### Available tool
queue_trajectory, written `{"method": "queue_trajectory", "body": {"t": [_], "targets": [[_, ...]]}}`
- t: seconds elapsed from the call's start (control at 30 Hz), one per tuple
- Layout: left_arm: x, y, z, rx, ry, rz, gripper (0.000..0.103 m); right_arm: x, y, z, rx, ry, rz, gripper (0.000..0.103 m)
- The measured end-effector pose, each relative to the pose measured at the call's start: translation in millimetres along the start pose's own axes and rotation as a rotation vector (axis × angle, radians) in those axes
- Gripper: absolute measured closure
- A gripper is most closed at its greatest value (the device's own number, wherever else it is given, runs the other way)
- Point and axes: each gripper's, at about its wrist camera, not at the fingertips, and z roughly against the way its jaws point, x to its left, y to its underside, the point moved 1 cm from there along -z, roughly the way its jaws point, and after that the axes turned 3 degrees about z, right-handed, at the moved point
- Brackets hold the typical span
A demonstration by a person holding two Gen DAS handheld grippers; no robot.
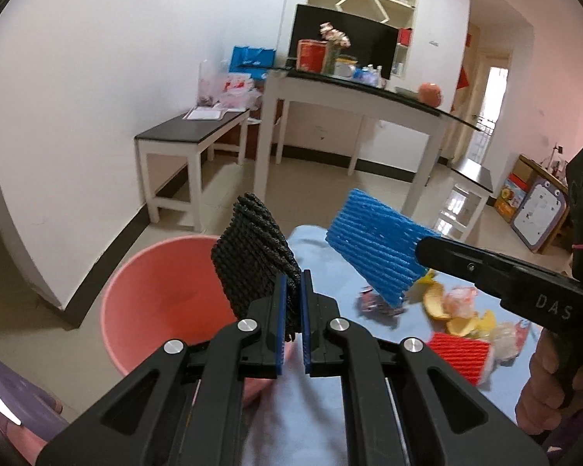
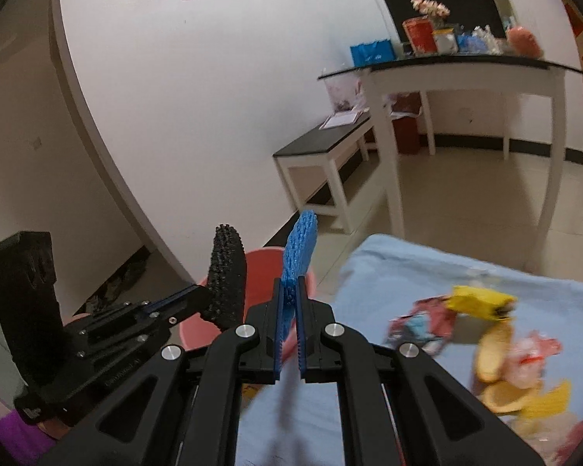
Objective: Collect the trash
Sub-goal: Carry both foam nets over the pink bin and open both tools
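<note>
Left tongs clamped a black foam net; right tongs clamped a blue foam net; both were held near the pink bucket, apparently for dropping.

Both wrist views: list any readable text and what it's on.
"DAS": raised letters on the right gripper's black arm, left wrist view.
Red tin on the far table: print too blurred to read.
Snack wrapper on the blue cloth: blurred, unreadable.
</note>
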Motion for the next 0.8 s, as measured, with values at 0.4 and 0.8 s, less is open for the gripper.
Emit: {"method": "queue_trajectory", "body": {"t": [0.4,0.8], "targets": [[66.0,28.3,-54.8,0.136,-0.018,0.082,0.096,32.4,15.1,-87.2,0.152,0.058,-0.009,0.097],[81.9,24.6,-71.2,0.171,-0.034,0.092,0.068,26.3,17.6,-92.9,0.13,0.103,-0.013,0.069]]}}
